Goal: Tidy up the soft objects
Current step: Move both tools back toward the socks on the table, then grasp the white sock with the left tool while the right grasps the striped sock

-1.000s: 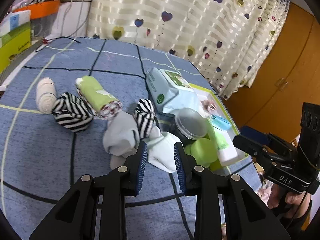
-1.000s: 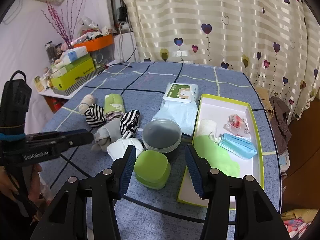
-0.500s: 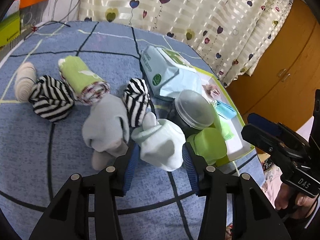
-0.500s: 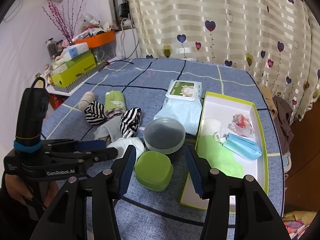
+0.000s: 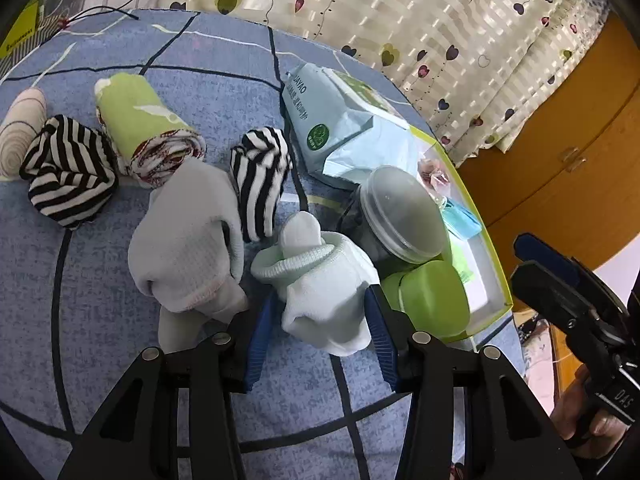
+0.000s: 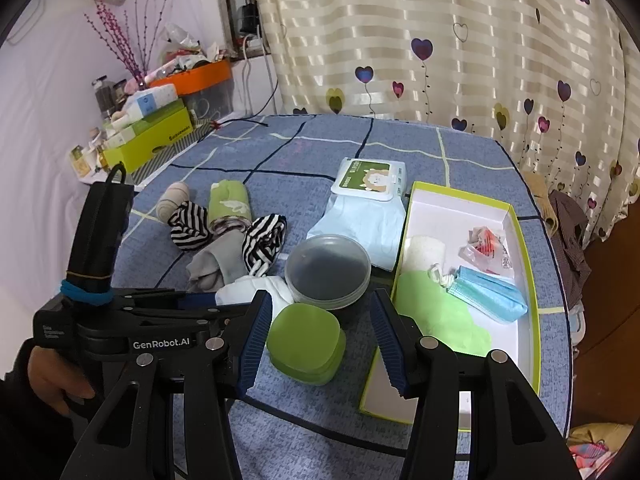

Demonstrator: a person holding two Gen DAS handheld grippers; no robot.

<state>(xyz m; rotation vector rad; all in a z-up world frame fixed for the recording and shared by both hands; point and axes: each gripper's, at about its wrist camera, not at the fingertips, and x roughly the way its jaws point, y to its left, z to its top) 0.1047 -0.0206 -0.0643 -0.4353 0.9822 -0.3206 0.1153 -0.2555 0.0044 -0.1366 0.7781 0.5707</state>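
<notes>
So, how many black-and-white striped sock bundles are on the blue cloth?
2: one striped bundle lies at the left beside the green roll, the other striped bundle beside the grey sock. More may be hidden.

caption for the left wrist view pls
Open left gripper straddling a rolled pale mint sock on the blue bedspread.

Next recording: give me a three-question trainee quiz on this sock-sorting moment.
1. True or false: the left hand-held gripper has a pale rolled sock between its fingers.
2. What sits inside the box? A) striped socks B) a blue face mask C) the wipes pack
3. What colour is the small lidded container in front of the right hand-held gripper?

Key: 1 true. 2 B, the face mask. 3 green.
</notes>
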